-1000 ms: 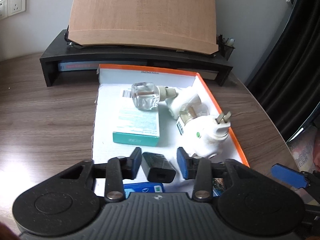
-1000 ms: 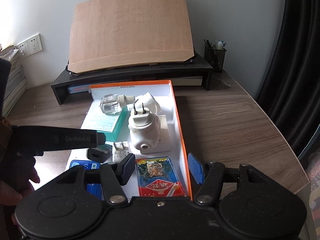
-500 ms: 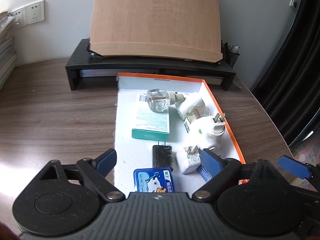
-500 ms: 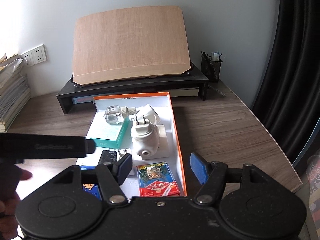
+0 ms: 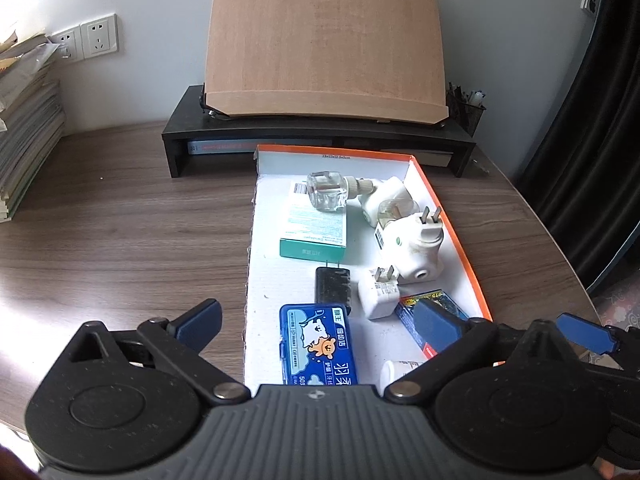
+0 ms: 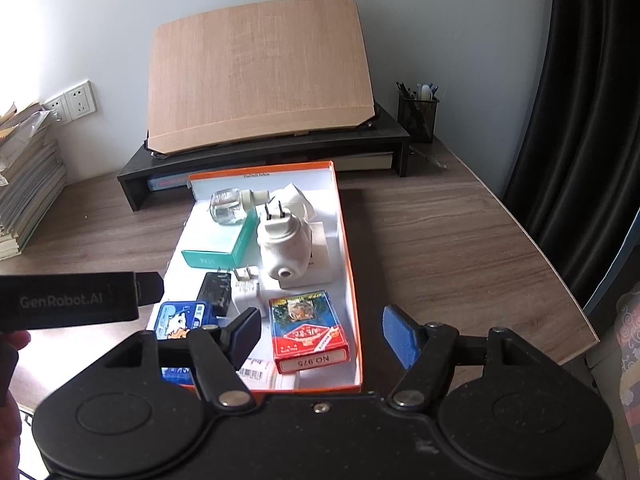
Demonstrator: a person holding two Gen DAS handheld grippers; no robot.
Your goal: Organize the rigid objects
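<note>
Right, I'm hovering both tools over the near end of the orange-edged tray [image 5: 448, 216], and neither one is carrying anything.

My left gripper [image 5: 320, 320] is sitting with its jaws spread wide, having just been opening, and nothing is being pinched between the blue pads. Lying loose in the gap is the blue tin [image 5: 318, 344] with the cartoon print, flat on the white tray floor. Just ahead of the jaws the black charger [image 5: 333, 290] is lying on its side, and the small white plug [image 5: 378, 290] is sitting right beside it, prongs pointing away from me. Past those two, the teal box [image 5: 316, 228] is lying flat with the clear glass bottle [image 5: 326, 194] resting on its far end. Ahead of my right-hand pad, the white plug-in heater [image 5: 416, 248] is standing with its prongs up.

My right gripper [image 6: 320, 332] is showing a moderate gap, jaws also having just been opening, and they're empty too. The red card box [image 6: 310, 330] is lying in the tray between the pads but below them, untouched as far as I'm seeing. Ahead of the jaws the heater is standing by the tray's right wall.

Everything is resting on the brown wooden desk [image 5: 120, 232].
</note>
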